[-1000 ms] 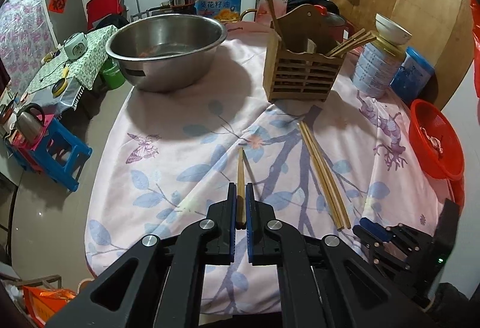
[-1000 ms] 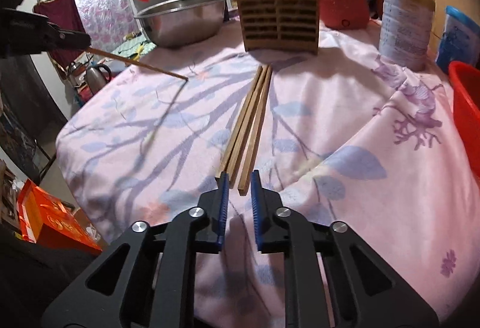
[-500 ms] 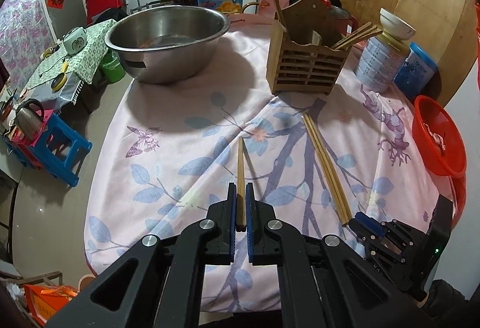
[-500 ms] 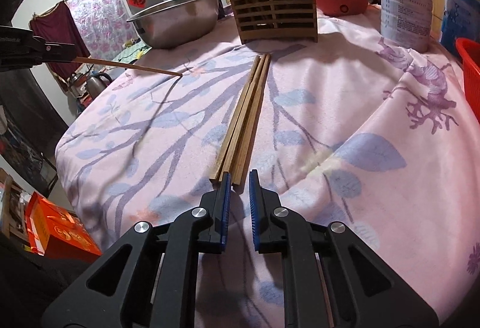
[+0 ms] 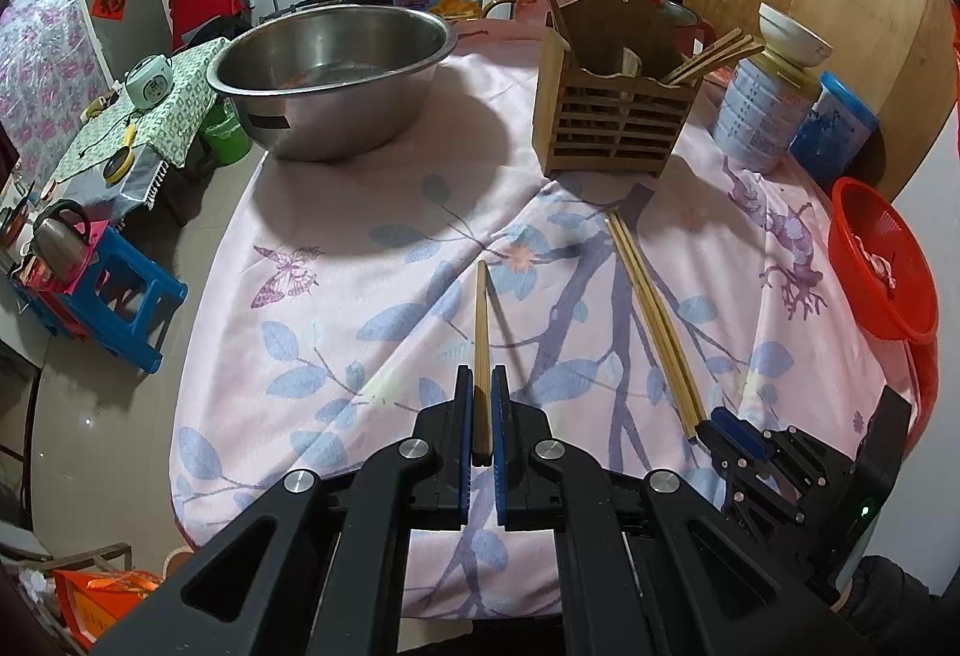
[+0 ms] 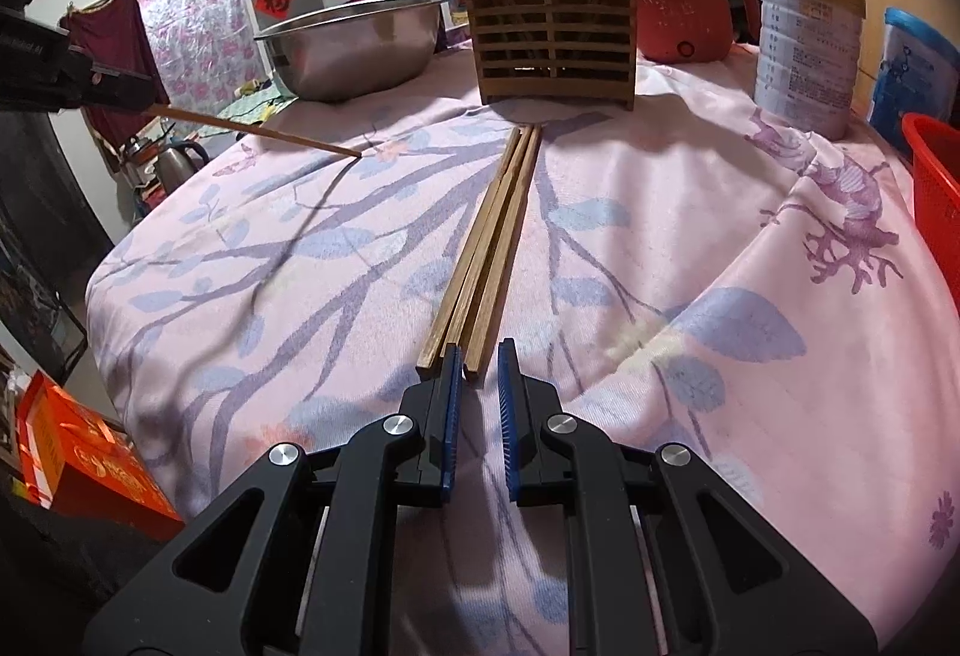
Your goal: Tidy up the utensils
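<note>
L gripper (image 5: 482,404): you're clamped on one chopstick (image 5: 481,320), tip over tabletop (image 5: 360,212).
R gripper (image 6: 480,380): yours is slightly open, empty, at near ends of chopstick bundle (image 6: 492,242).
Holder (image 6: 552,38): behind bundle.

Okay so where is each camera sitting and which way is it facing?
Left wrist: rides the left gripper, angled down across the table toward the utensil holder; its fingers clamp one chopstick.
Right wrist: rides the right gripper, facing the holder over the loose chopsticks, with nothing between its fingers.
Shared: holder, steel bowl, loose chopsticks.
</note>
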Action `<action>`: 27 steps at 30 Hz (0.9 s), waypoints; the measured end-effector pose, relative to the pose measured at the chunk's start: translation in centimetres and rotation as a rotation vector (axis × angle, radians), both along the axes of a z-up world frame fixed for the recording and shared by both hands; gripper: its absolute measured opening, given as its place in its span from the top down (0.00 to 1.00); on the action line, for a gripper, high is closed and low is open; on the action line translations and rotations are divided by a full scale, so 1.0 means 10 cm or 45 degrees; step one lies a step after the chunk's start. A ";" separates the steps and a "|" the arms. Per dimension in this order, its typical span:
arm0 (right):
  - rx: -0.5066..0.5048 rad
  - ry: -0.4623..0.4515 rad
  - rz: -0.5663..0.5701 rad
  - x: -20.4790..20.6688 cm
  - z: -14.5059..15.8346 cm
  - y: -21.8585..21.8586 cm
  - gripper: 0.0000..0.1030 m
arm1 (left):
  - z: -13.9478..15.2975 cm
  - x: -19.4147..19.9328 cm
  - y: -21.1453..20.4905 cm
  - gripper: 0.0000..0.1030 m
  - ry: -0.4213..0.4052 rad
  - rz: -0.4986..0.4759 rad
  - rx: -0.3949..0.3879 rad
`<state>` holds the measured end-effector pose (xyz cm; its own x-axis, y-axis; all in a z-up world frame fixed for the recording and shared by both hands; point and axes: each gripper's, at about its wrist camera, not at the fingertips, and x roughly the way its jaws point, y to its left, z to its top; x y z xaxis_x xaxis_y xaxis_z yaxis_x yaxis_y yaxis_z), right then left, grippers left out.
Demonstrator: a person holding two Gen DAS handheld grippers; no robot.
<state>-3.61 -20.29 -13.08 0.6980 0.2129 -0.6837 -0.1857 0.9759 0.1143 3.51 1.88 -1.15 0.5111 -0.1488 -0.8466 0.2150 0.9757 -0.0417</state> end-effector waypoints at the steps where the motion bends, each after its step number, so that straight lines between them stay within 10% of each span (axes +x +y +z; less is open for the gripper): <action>1: 0.004 -0.001 -0.004 0.01 0.00 0.00 0.87 | 0.00 0.00 0.00 0.94 0.000 0.000 0.002; 10: -0.022 -0.010 -0.080 -0.02 0.03 -0.02 0.94 | 0.02 0.00 0.00 0.94 -0.012 0.000 -0.010; 27: -0.088 -0.312 -0.205 -0.06 1.64 -0.46 0.94 | 0.74 0.37 0.05 0.94 -0.272 -0.045 -0.179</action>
<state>-4.25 -24.85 3.28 0.8650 0.0446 -0.4998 -0.0416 0.9990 0.0171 7.25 2.34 6.26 0.6684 -0.2787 -0.6896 0.2676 0.9552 -0.1266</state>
